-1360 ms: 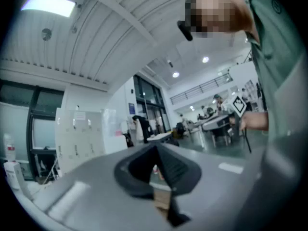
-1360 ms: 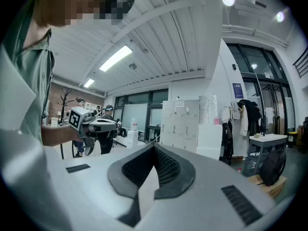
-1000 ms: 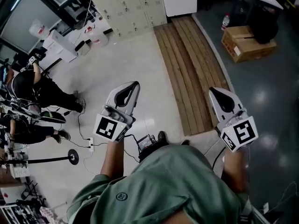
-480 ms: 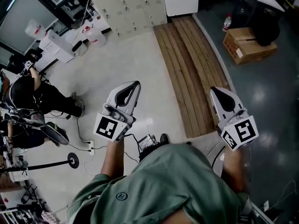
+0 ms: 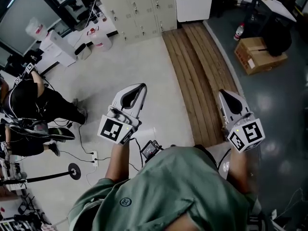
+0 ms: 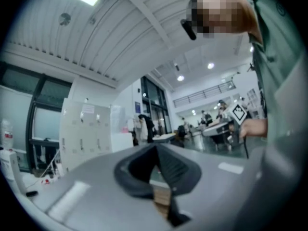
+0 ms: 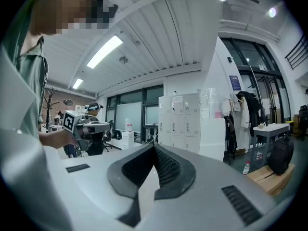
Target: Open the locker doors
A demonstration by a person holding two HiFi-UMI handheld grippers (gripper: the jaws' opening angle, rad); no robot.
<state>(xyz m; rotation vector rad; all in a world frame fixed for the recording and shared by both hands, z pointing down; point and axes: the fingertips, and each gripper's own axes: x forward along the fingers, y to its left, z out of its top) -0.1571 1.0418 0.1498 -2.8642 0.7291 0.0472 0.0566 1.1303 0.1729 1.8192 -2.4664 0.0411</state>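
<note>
The beige lockers (image 5: pixel 137 6) stand against the far wall with all doors closed, several steps ahead. They also show in the left gripper view as lockers (image 6: pixel 84 134) and in the right gripper view as lockers (image 7: pixel 180 124). My left gripper (image 5: pixel 139 88) is held out in front of me at waist height, its jaws together with nothing between them (image 6: pixel 156 146). The right gripper (image 5: pixel 225 95) is carried the same way, jaws shut and empty (image 7: pixel 155 147). Both point toward the lockers and touch nothing.
A white cabinet (image 5: pixel 194 1) stands right of the lockers. A strip of wooden planks (image 5: pixel 202 76) runs along the floor toward them. At the right are a cardboard box (image 5: pixel 260 54) and a bottle (image 5: pixel 239 32). Seated people (image 5: pixel 33 100), cables and desks fill the left.
The lockers and the floor have slid down and to the right in the head view as I move toward them. Both grippers stay shut and in the same carried pose.
</note>
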